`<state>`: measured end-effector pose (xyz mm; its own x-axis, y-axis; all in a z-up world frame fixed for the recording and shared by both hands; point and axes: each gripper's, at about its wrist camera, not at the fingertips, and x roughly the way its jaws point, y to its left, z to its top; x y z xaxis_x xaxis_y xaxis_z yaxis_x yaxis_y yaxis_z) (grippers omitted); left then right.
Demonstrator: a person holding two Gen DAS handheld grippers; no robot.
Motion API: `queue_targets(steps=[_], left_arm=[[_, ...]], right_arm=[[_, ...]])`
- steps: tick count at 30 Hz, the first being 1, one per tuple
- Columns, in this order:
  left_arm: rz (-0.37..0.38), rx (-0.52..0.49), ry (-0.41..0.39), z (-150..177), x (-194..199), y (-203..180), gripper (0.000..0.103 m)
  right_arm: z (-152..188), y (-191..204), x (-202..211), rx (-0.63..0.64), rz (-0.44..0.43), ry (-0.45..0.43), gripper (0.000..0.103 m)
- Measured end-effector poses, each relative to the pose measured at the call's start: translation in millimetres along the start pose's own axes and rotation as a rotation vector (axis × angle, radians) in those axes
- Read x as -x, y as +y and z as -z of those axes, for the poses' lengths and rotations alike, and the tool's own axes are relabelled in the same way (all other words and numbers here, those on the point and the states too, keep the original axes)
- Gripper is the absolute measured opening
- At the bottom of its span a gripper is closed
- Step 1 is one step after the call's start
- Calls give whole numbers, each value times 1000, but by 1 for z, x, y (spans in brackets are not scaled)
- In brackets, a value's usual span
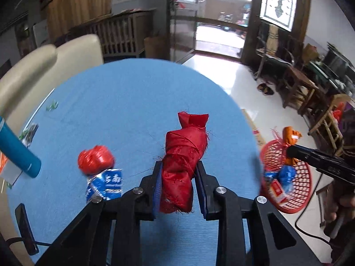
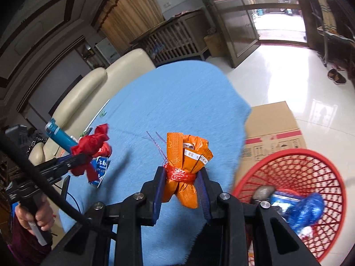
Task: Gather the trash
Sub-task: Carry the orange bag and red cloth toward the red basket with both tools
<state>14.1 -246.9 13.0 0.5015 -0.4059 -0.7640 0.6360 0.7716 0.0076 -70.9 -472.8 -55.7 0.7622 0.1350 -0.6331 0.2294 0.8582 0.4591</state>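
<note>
My left gripper (image 1: 178, 173) is shut on a red cloth bundle (image 1: 184, 161) and holds it over the blue table (image 1: 124, 102). It also shows in the right wrist view (image 2: 91, 149). My right gripper (image 2: 182, 177) is shut on an orange wrapper bundle (image 2: 186, 170) tied with red string, held above the table's right edge, left of the red mesh basket (image 2: 295, 166). In the left wrist view the orange bundle (image 1: 291, 138) hangs over the basket (image 1: 299, 186). A red string ball (image 1: 95, 159) and a blue wrapper (image 1: 106, 184) lie on the table.
A teal bottle (image 1: 17, 148) lies at the table's left edge, with a black phone (image 1: 25, 228) near the front. The basket holds blue plastic (image 2: 308, 208) and other scraps. A cardboard box (image 2: 273, 128) stands beside the table. A cream sofa (image 2: 93, 88) is behind it.
</note>
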Motion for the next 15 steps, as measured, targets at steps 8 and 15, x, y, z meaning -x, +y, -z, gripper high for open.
queue_targets(steps=[8,15], left_arm=[[54,-68,-38,-10,16,-43,30],[67,-125,-42,-14,22,-75,30]], right_arm=[[-2,-26,35,-29,33,-52,31],[3,-45,50,-66,32,-77,31]])
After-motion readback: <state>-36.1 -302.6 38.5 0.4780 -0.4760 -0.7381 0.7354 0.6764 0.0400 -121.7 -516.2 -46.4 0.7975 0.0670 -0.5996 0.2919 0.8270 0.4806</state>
